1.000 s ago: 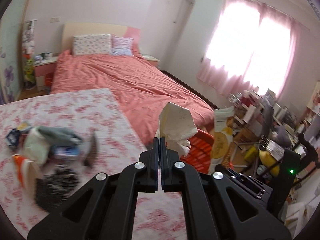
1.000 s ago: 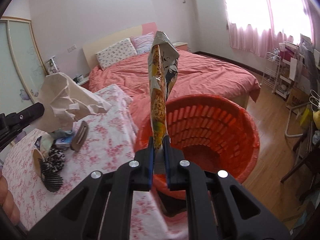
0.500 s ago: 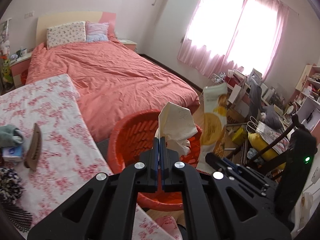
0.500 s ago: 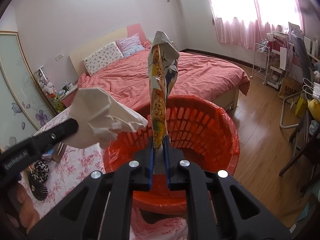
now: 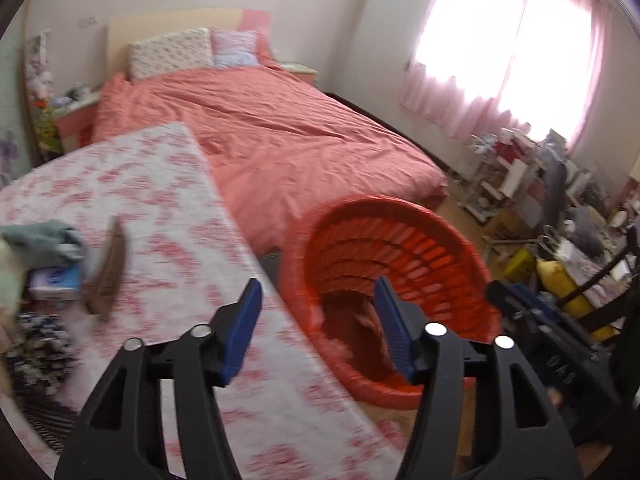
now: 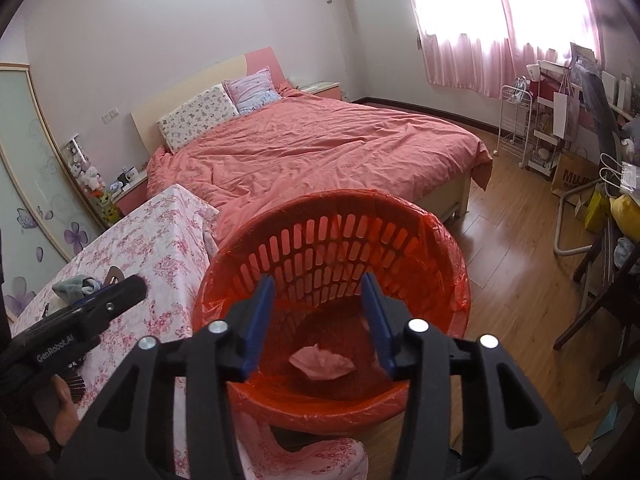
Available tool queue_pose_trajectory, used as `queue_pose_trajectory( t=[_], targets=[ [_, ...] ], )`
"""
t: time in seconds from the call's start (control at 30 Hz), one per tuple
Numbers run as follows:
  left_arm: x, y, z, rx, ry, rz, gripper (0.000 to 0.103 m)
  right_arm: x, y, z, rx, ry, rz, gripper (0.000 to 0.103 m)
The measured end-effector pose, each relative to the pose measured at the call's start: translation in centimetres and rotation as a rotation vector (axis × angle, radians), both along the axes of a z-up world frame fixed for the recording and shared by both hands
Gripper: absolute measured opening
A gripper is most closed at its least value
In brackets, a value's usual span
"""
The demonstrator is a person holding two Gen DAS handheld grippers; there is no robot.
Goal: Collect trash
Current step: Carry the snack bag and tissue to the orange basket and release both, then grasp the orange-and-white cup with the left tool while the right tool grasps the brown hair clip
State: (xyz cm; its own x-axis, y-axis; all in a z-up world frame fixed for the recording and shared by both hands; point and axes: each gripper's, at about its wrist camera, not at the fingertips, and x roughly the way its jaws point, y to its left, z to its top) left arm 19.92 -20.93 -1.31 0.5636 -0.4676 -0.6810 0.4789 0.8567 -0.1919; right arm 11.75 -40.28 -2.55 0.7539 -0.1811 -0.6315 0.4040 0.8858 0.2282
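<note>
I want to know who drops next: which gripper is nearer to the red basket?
Right. The right gripper hangs open directly over the basket; the left gripper, also open, sits beside it, partly over the table.

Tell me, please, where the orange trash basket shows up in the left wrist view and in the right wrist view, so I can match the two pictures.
Left wrist view: the orange trash basket sits right of centre, partly behind the open left gripper.
Right wrist view: the basket fills the lower centre, behind the open right gripper.
Shared landmark: the bed beyond the basket.
</note>
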Motion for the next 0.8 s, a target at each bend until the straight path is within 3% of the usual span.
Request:
queue_pose_trajectory(
  t=[0.17, 0.57, 0.8],
  targets=[
    [-1.0, 4.7, 0.6, 0.058, -0.055, 0.105, 0.067, 0.4, 2.1, 0.8, -0.029, -0.003, 0.033, 0.051],
    [-1.2, 17.3, 1.6, 0.093, -0.113, 0.378, 0.071, 2.3, 11.4, 0.7, -0.063, 0.022, 0.202, 0.051],
    [-0.5, 22.8, -0.2, 0.110, -0.081, 0.480, 0.070, 3.9, 16.5, -0.5, -0.072, 0.053, 0.293, 0.051]
  ],
)
